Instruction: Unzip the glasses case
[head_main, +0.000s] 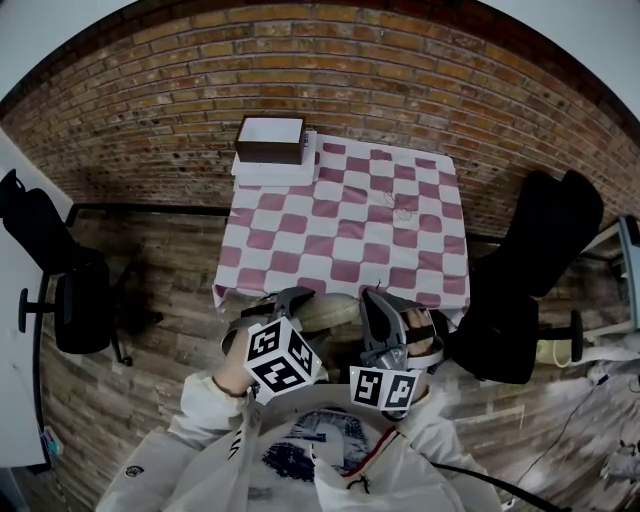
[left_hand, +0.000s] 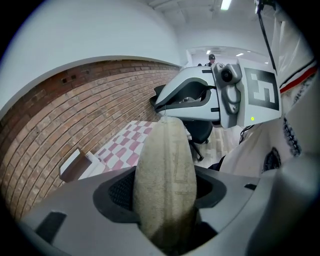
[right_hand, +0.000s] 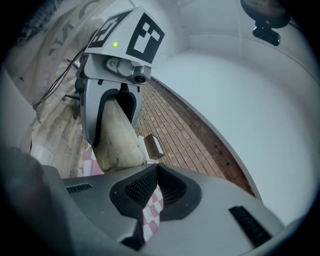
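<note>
A black office chair stands on the floor well off the left edge of the table, which wears a pink-and-white checked cloth. On the table's far left corner a brown box sits on a flat white stack; the rest of the cloth shows only a small faint mark toward the far right. At the near edge, on the left side, the left gripper is clamped on the glasses case. In the left gripper view the beige, fuzzy case fills the gap between the two pads and runs straight away from the camera, its far end pointing at the other gripper. The case is held off the cloth, by the middle of the near edge. Its long axis lies roughly along that edge, left to right, one end in the left gripper and the other reaching toward the right gripper. From the right gripper view the case slants down from the left gripper, and its rounded end lies just beside the right gripper's tips. Those jaws are drawn together at the tips, with only a narrow slit behind them through which the checked cloth shows. Whether they nip anything on the case's end I cannot tell. A hand wraps the right gripper's handle. Past the table's right edge stands a second dark chair, close to the near right corner.
</note>
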